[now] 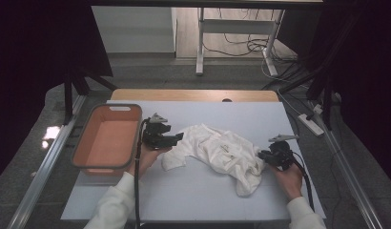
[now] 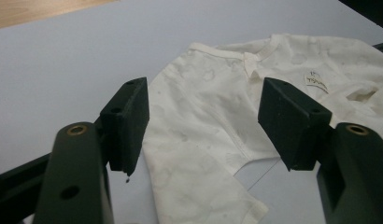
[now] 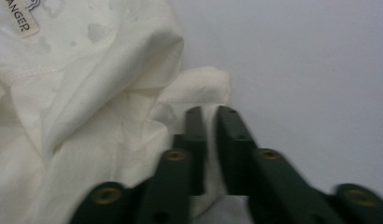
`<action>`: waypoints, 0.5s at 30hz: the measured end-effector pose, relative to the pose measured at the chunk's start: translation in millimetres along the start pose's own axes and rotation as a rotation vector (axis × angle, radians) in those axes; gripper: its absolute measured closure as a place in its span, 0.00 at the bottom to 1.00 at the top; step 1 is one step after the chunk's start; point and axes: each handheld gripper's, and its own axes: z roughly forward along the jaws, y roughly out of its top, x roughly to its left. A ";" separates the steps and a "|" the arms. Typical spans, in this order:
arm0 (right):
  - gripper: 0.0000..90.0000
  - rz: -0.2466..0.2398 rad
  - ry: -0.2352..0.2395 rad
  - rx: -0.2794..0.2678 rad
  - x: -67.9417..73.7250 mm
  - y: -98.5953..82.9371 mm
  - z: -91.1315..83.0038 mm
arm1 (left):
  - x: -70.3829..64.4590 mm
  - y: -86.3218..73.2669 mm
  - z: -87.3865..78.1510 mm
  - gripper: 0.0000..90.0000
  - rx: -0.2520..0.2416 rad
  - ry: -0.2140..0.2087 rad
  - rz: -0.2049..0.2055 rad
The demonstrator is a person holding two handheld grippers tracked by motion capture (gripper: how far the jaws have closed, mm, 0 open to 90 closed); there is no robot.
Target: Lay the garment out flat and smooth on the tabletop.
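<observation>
One white garment point(image 1: 221, 153) is seen crumpled on the table's pale cover point(image 1: 260, 119), about midway between its left and right edges. Its left end is faced by the left gripper point(image 2: 203, 123), whose jaws are spread wide with nothing held between them. Its right edge is pinched by the right gripper point(image 3: 209, 140), the jaws nearly closed on a fold of cloth. An orange basket point(image 1: 108, 137) is set at the table's left edge.
</observation>
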 end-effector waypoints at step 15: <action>0.97 0.022 -0.228 -0.148 -22.2 -3.8 -53.3 | 3.3 0.1 -3.5 0.38 -0.016 0.011 -0.007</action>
